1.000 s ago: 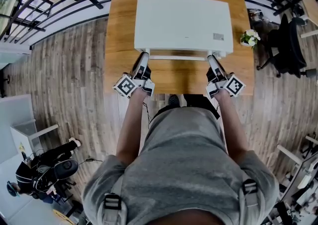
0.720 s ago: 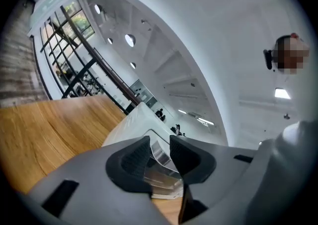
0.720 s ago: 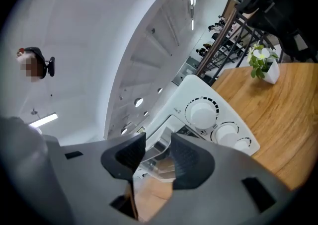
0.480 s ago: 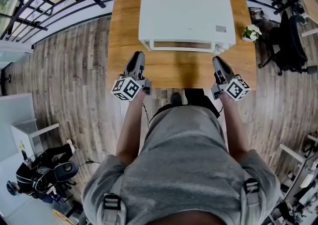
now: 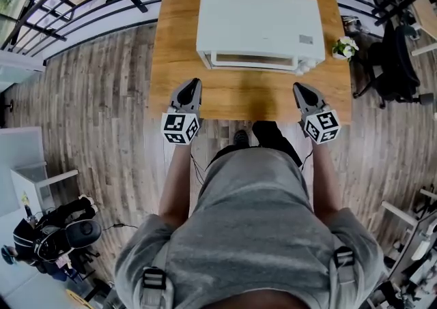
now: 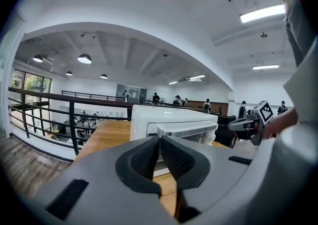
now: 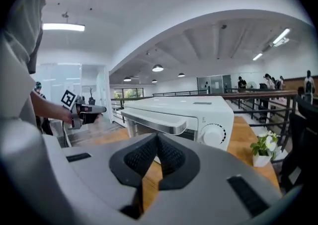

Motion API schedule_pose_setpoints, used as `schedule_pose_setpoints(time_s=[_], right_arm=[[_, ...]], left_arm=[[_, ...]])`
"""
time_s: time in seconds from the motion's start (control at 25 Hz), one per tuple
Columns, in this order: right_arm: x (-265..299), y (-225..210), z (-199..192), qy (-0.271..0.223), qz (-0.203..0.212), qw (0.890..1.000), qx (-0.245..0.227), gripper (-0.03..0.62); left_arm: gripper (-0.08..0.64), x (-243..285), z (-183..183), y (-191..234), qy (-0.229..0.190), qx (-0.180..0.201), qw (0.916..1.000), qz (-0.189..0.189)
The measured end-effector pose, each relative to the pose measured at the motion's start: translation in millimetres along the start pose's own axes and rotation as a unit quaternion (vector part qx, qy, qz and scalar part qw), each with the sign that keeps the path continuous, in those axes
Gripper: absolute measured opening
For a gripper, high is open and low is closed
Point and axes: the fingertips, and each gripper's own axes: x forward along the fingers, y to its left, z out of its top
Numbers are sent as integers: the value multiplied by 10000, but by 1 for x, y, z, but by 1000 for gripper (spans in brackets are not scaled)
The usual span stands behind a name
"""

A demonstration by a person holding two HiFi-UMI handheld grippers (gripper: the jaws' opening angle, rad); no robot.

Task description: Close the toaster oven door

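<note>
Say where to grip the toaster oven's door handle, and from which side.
Take the silver handle bar near its middle, coming from the front. It runs level across the door's top and stands off it, so jaws set above and below should probably close round it.

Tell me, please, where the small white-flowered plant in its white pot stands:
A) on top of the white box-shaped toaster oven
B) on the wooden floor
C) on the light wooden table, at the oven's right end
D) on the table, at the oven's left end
C: in the head view the small white-flowered plant stands on the light wooden table, just beyond the right end of the white box-shaped toaster oven, where its knobs are.
</note>
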Motion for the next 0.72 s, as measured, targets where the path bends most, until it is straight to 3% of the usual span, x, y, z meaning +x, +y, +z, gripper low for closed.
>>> schedule_pose_setpoints(time_s=[0.16,0.72], right_arm=[[1,7,-3,156,14,9989,-436,6],[-9,10,-2,-15,-5,9992,-412,6]], left_arm=[[31,0,-8,-9,26,53,9999,-106],[31,2,-14,-36,88,279,9989,-358]])
